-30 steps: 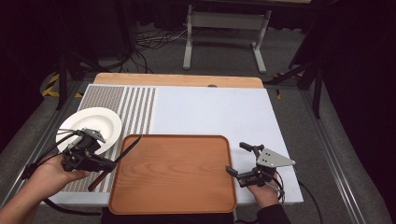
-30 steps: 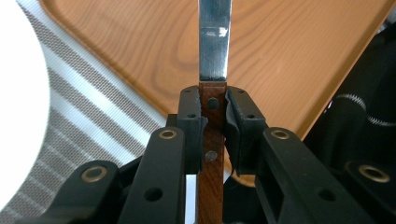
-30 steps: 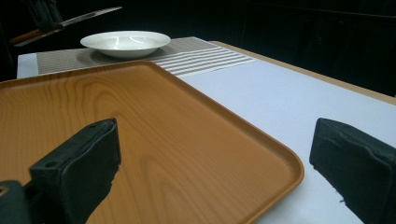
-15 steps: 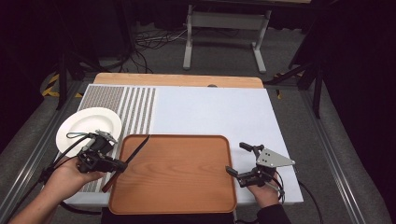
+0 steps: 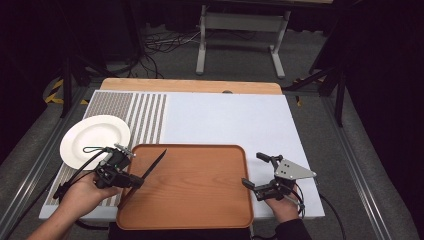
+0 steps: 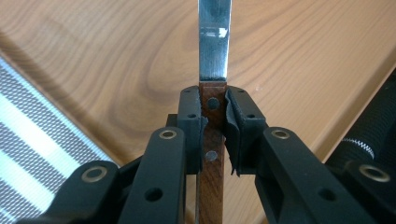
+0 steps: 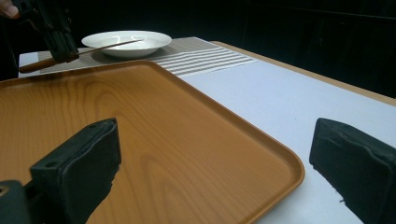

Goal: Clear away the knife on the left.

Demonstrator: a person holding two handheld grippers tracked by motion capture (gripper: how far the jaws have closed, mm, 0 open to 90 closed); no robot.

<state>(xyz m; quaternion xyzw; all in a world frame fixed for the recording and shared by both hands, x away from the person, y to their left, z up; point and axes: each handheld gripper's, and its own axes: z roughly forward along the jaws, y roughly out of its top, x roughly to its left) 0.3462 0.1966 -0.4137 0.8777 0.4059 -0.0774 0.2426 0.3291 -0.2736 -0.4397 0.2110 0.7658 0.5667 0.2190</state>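
My left gripper (image 5: 133,181) is shut on the wooden handle of a knife (image 5: 153,164) at the left rim of the wooden tray (image 5: 200,205). The steel blade points out over the tray. In the left gripper view the pads (image 6: 233,126) clamp the riveted handle, and the knife blade (image 6: 215,42) runs up over the tray's wood (image 6: 116,56). My right gripper (image 5: 254,170) rests open at the tray's right edge. Its jaws straddle the tray's rim (image 7: 285,168) with nothing between them. The right gripper view also shows the left gripper (image 7: 58,42) holding the knife (image 7: 102,47).
A white plate (image 5: 92,135) sits on the striped mat (image 5: 145,115) at the left, just beyond my left hand; the plate (image 7: 126,39) also appears in the right gripper view. White tabletop (image 5: 225,120) lies beyond the tray. A metal stand (image 5: 240,30) and cables are on the floor behind.
My left gripper has moved right and down with the knife, from beside the plate to the tray's left rim, so the blade now lies over the tray. The right gripper has stayed put.
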